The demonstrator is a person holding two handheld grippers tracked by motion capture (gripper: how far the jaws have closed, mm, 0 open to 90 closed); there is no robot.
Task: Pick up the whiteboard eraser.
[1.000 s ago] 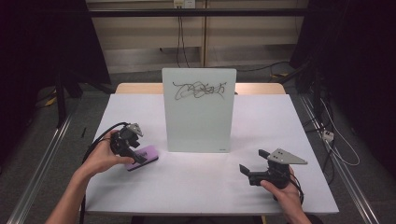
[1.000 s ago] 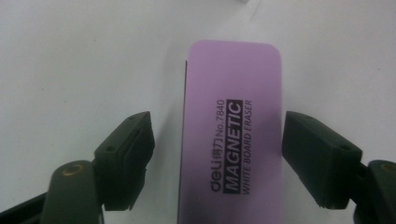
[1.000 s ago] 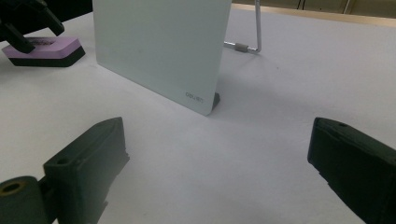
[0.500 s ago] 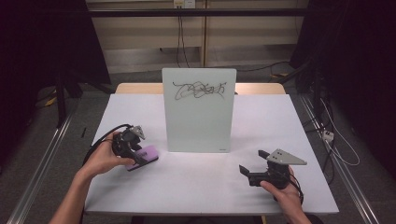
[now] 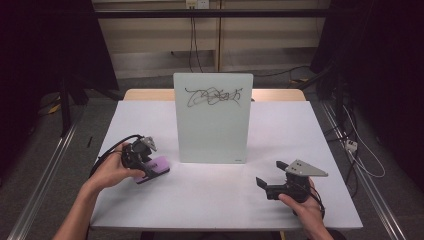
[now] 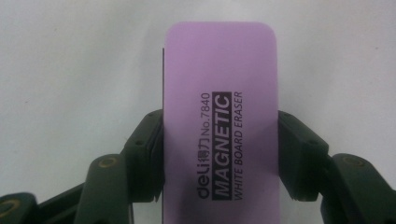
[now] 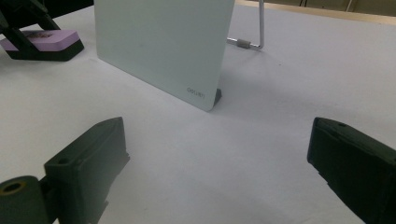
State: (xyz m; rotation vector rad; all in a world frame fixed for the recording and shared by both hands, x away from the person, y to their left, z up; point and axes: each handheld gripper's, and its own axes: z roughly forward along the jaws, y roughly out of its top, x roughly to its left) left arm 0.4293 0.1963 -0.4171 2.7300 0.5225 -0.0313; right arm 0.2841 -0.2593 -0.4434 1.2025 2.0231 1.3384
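Observation:
A purple magnetic whiteboard eraser [image 6: 219, 116] lies flat on the white table, left of the board [image 5: 156, 166]. My left gripper [image 6: 219, 140] is shut on it, one black pad [image 6: 152, 140] pressed to each long side; in the high view this gripper [image 5: 147, 165] sits at the table's left. A white board [image 5: 212, 117] stands upright mid-table with a black scribble [image 5: 212, 96] near its top. My right gripper [image 5: 270, 174] rests open at the front right, aimed at the board's lower right corner [image 7: 201, 93], nothing between its jaws [image 7: 219, 135].
The board's wire stand [image 7: 254, 32] props it up from behind. The eraser [image 7: 44, 39] lies to the board's left in the right gripper view. Bare table surface [image 5: 210, 195] lies between the two hands. A wooden strip [image 5: 145, 94] edges the table's far side.

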